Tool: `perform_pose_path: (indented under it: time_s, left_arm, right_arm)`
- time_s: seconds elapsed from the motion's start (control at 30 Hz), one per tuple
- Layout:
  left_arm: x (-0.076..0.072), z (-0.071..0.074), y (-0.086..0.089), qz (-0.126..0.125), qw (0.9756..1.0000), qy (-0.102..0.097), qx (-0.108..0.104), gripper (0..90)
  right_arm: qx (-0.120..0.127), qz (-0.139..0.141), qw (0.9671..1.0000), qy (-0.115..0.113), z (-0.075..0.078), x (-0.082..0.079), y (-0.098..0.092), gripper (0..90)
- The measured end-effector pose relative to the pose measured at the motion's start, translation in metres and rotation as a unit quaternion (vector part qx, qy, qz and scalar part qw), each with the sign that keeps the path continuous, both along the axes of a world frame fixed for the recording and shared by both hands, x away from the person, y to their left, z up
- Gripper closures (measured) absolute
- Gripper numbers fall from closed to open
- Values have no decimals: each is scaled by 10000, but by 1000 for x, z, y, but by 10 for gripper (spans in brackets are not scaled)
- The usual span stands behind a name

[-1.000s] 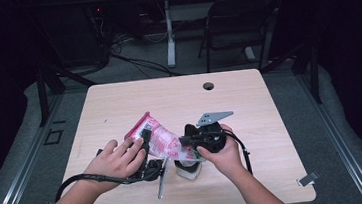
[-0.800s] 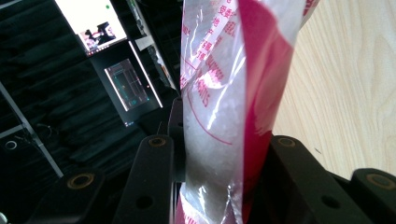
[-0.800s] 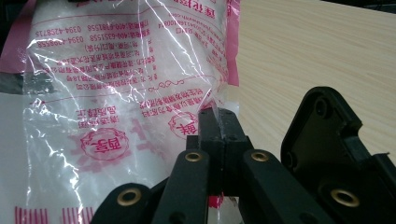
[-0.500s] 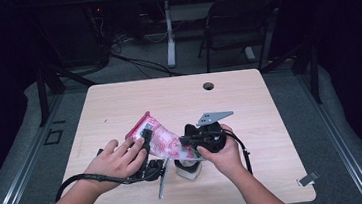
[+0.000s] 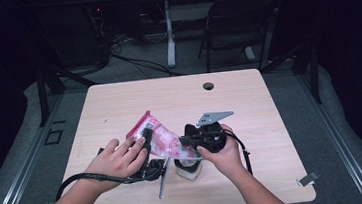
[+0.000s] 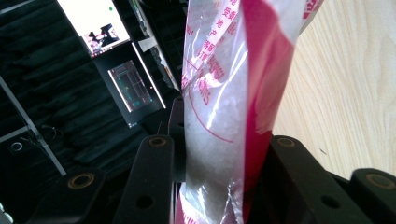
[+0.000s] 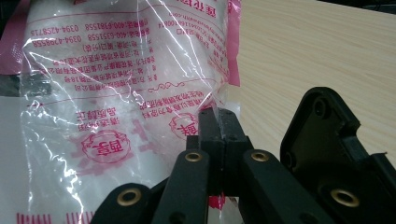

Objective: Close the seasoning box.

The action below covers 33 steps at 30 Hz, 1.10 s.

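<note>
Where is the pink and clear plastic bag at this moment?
In the high view the bag is at the table's near middle, held between the left gripper and the right gripper, above a small white container.

lit table, dark blurry surroundings

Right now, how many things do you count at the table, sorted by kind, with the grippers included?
Grippers: 2 (left gripper, right gripper)
Plastic bag: 1
Small container: 1
Thin metal tool: 1
Total: 5
</note>
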<state>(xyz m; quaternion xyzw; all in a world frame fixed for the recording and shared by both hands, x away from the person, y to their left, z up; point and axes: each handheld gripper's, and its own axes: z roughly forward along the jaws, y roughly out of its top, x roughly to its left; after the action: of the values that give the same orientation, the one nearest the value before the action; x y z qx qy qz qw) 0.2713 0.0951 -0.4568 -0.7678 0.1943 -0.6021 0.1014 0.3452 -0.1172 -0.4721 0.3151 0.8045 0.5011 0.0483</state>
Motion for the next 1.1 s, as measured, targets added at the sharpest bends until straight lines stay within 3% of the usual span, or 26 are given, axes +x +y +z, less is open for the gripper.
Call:
perform_pose_path:
  time_s: [1.0, 1.1]
  left_arm:
    - [-1, 2, -3, -64, 9999, -66, 122, 726]
    - [-1, 1, -2, -21, 10000, 8, 76, 726]
  right_arm:
    - [-5, -13, 10000, -39, 0, -1, 0, 900]
    - [-1, -12, 10000, -40, 0, -1, 0, 900]
